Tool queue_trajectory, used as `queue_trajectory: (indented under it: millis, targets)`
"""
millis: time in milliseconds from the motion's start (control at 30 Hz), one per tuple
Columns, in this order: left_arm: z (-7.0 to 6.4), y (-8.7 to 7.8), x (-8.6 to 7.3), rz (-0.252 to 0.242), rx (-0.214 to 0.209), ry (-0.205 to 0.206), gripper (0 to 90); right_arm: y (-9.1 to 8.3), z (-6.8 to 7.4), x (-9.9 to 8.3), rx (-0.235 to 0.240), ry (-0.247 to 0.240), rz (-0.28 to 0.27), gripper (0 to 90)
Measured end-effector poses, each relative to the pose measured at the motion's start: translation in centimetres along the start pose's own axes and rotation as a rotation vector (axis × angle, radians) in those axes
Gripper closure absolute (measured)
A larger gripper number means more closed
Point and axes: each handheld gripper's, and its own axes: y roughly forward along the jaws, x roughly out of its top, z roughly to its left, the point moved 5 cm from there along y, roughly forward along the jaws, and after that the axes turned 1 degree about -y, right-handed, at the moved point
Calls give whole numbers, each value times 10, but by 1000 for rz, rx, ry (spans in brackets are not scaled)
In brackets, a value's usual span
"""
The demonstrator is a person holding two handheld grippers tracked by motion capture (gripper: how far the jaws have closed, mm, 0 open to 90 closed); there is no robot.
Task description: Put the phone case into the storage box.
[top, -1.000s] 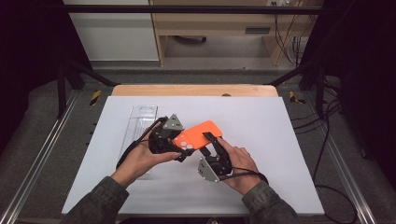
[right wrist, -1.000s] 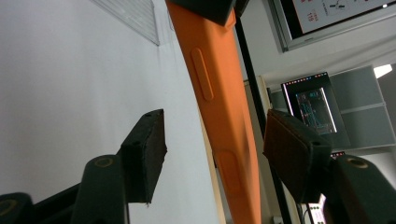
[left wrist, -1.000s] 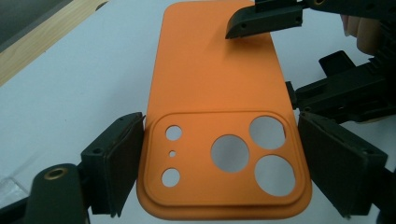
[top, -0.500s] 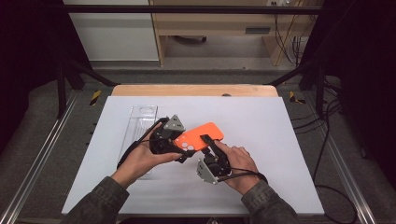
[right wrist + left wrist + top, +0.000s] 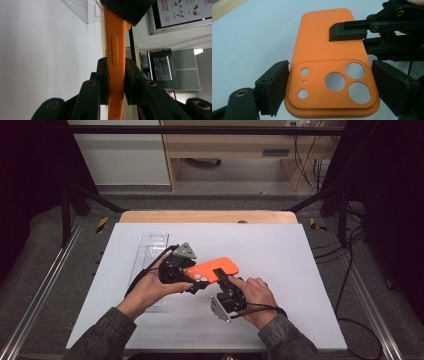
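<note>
your right gripper (image 5: 220, 276) has its jaws clamped flat on the orange phone case (image 5: 212, 270), one jaw on top and one underneath; in the right gripper view the case (image 5: 115, 50) runs edge-on between the two pads, pressed from both sides, with its side button strip facing the camera. your left gripper (image 5: 192, 282) sits at the camera-cutout end of the case. in the left gripper view its jaws stand wide, one on each long edge of the case (image 5: 329, 72): the left pad lies right against the edge, while the right pad stands just beside its edge, and whether it touches cannot be told. the same view shows the right gripper (image 5: 347, 31) with its upper jaw lying on the plain back of the case. the case is held near the middle of the white surface (image 5: 300, 260), above it, back side up, with the round lens holes showing. a clear plastic tray (image 5: 150, 245) lies on the surface just beyond your left hand (image 5: 150, 290). your right hand (image 5: 255, 295) grips its tool close behind the case.
</note>
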Motion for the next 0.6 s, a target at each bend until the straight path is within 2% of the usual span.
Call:
queue_trajectory:
  millis: [100,333,600]
  targets:
    - [1,-1,0,-10,-21,-21,163,-1,-1,0,-4,-5,-3,789]
    - [2,2,-3,3,-43,-33,162,-2,1,1,7,-32,-11,793]
    - [3,2,-5,10,-53,-40,161,-2,3,2,16,-38,-10,794]
